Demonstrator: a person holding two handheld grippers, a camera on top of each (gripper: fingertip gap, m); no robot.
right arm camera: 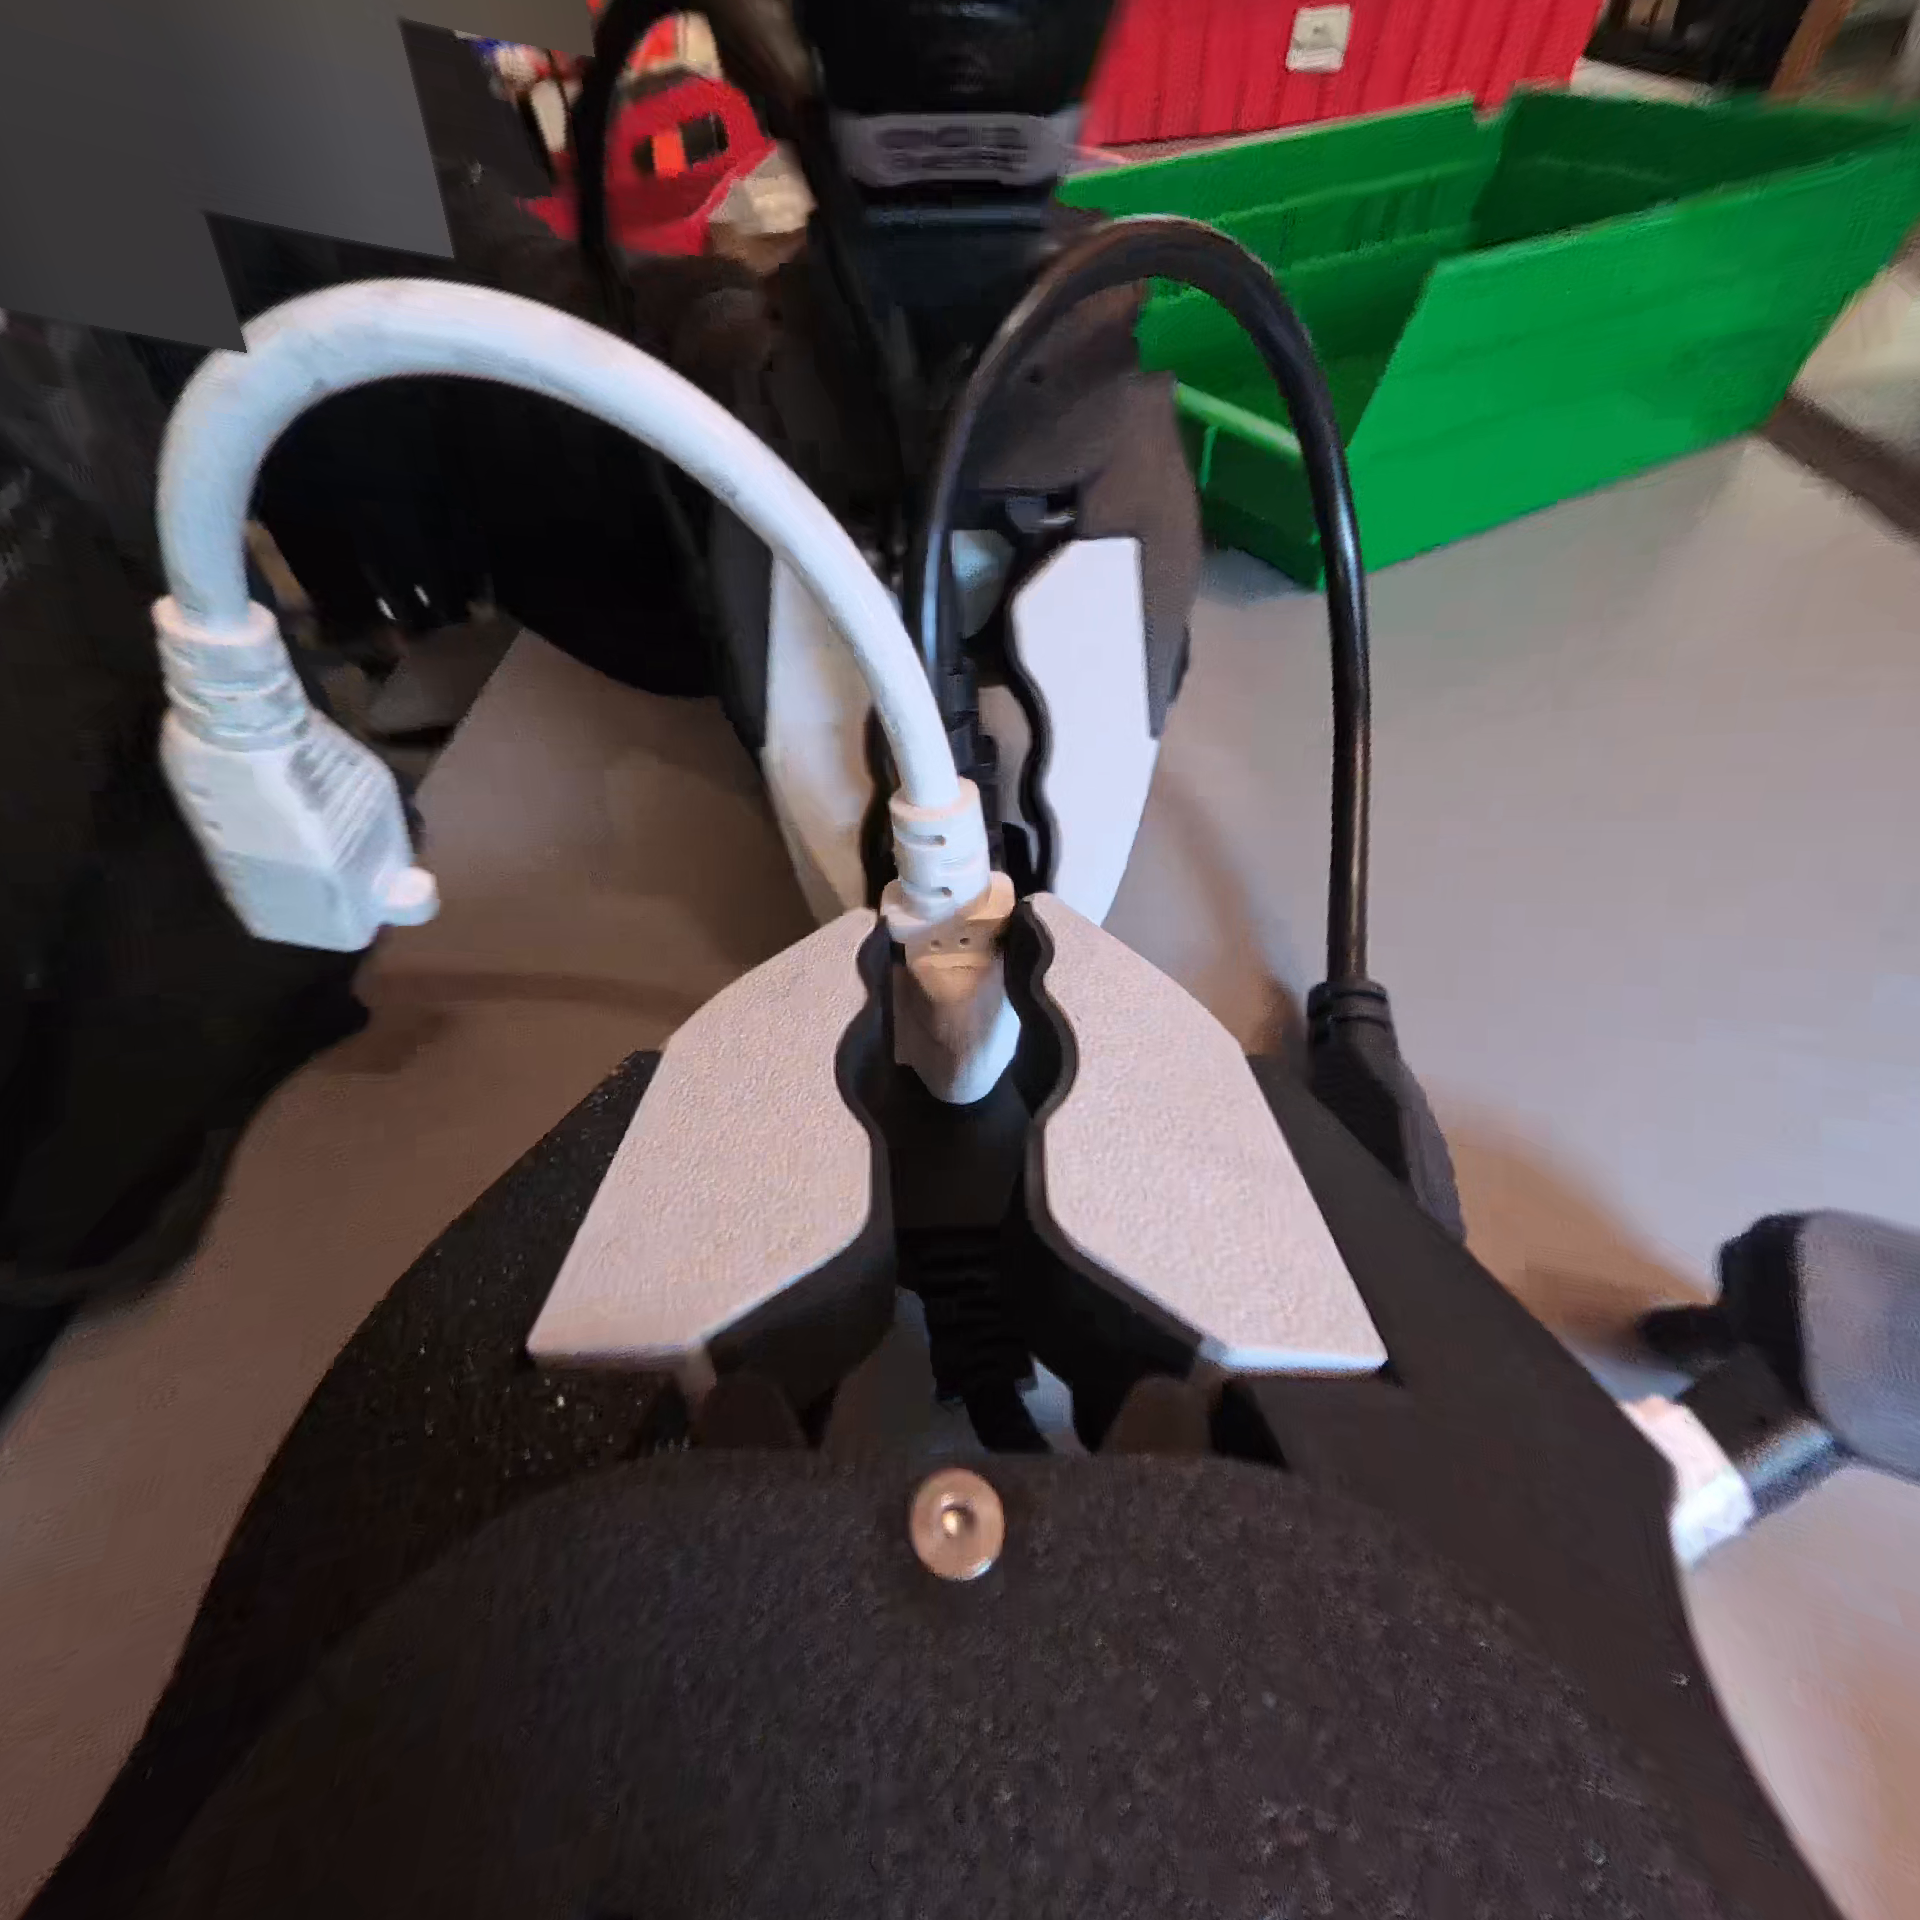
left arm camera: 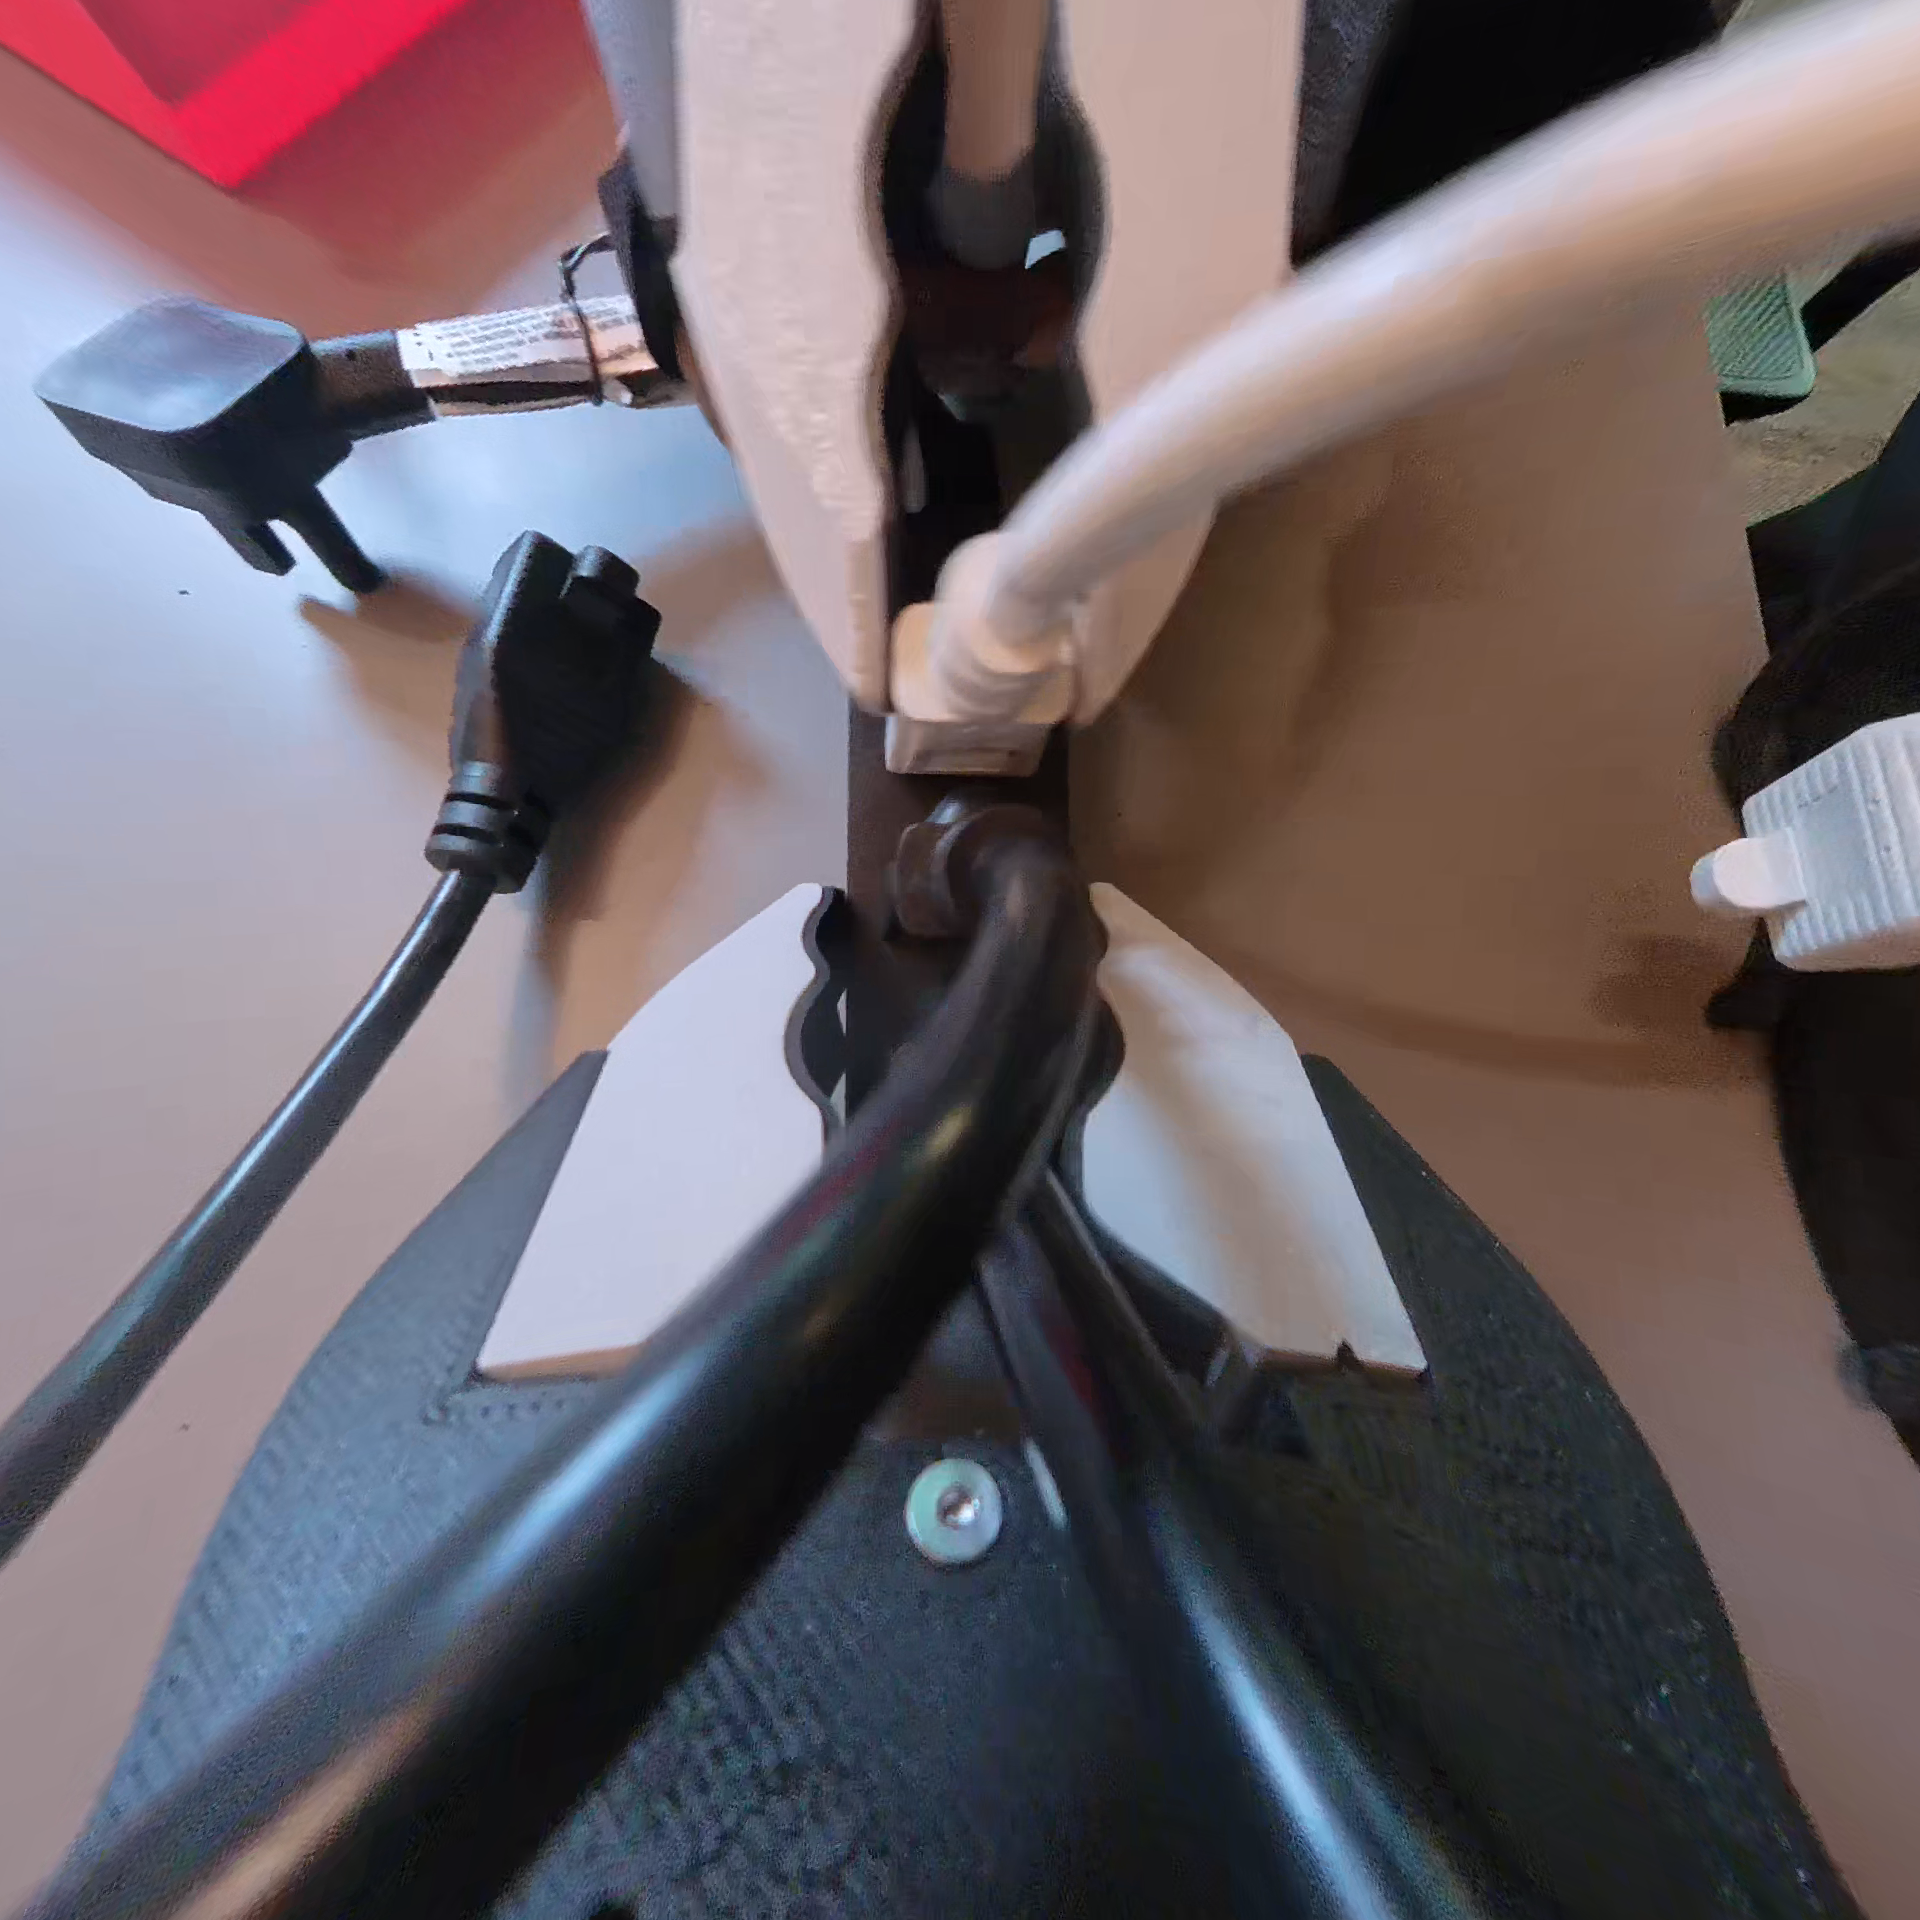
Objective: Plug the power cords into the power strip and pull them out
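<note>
Right wrist view looks down the right gripper [right arm camera: 951,971], whose pale textured fingers are closed on the white moulded connector [right arm camera: 954,1003] at one end of a short white cord [right arm camera: 540,353]. That cord arches up and left, and its other end, a white ribbed plug [right arm camera: 286,821], hangs free in the air. Directly opposite, nose to nose, stands the left gripper [right arm camera: 997,769].

From the left wrist view, the left gripper [left arm camera: 961,914] has its jaws closed around a dark narrow body [left arm camera: 961,821] with a thick black cable [left arm camera: 727,1299] bending out of it toward the camera. I take this for the socket end or strip, though I cannot tell its full shape. The white connector [left arm camera: 966,717] sits right against that dark body; whether it is seated or only touching is hidden between the fingers.

On the beige tabletop [left arm camera: 208,831] lie a black block-shaped plug with prongs [left arm camera: 197,405] and a black ribbed connector [left arm camera: 561,644] on its own black lead, both unplugged. A green plastic bin [right arm camera: 1558,301] stands behind.

By my judgement the task is mid-way at best: one white connector is at the socket, and the black cords are yet to be handled.
</note>
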